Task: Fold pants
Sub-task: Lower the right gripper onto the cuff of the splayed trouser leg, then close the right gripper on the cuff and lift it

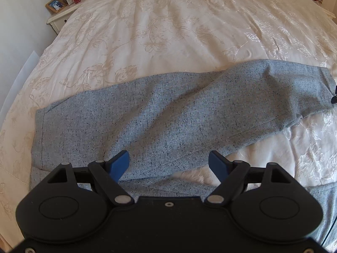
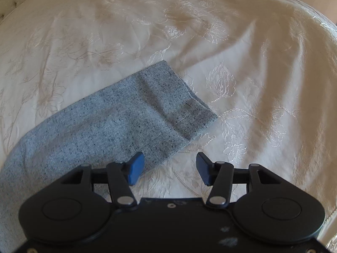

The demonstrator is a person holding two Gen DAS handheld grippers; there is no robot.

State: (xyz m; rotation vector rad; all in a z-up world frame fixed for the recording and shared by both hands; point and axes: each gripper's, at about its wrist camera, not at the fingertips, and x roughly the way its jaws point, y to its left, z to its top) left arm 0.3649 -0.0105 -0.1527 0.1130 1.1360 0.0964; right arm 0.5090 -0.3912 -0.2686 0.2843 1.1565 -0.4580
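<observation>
pants point(image 1: 168, 113) lower part hidden behind left gripper point(image 1: 168, 162) body and cut by bottom-right edge, in right wrist view pants point(image 2: 101, 126) run off left edge, nightstand point(image 1: 61, 14) items too small to identify.

Grey fabric flecked with black is seen on the pants point(image 1: 168, 113). A cream bedspread point(image 1: 168, 21) is patterned with embroidered flowers. Blue fingertips point(image 2: 135, 168) are carried on black grippers.
</observation>
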